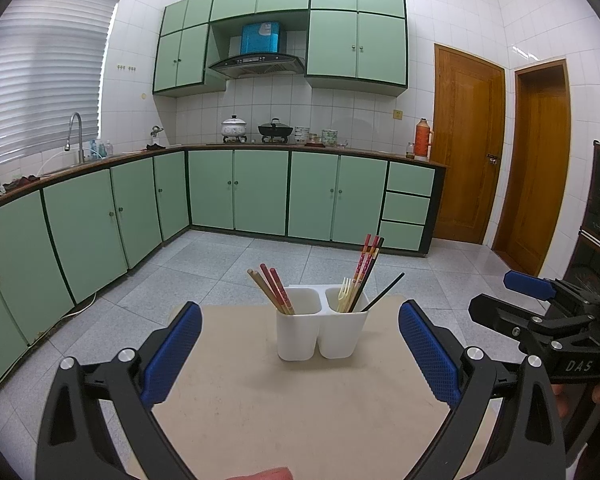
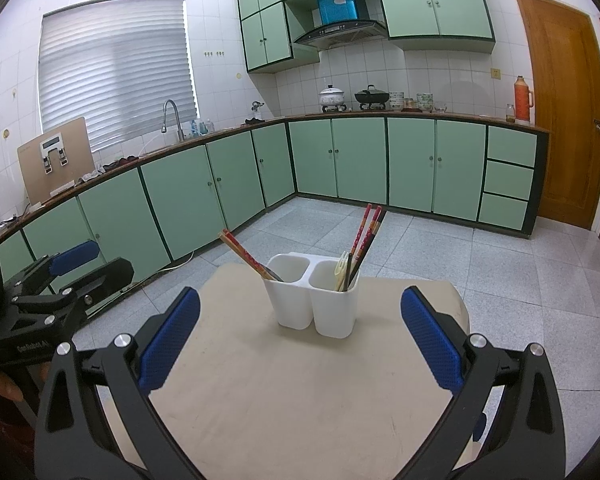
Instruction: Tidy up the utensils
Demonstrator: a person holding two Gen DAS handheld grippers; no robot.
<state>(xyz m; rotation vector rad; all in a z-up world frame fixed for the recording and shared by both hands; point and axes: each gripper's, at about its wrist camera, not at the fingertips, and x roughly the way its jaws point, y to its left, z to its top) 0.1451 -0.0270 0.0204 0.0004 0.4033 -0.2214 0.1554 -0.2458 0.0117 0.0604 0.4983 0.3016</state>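
Standing near the far edge of the beige table (image 1: 300,400) is a white twin-cup holder (image 1: 320,328): chopsticks (image 1: 276,292) in its left cup, more chopsticks and a pale fork (image 1: 344,298) in its right; a spoon may be hidden. Left gripper (image 1: 300,354) and right gripper (image 2: 300,344) are held spread wide, empty, well short. Risk: the light holder could be tipped by a sideways pull on the leaning sticks.

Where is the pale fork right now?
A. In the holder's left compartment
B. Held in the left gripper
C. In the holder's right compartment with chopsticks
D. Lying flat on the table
C: the fork stands in the right compartment of the white holder beside red and black chopsticks; both grippers are open and empty.
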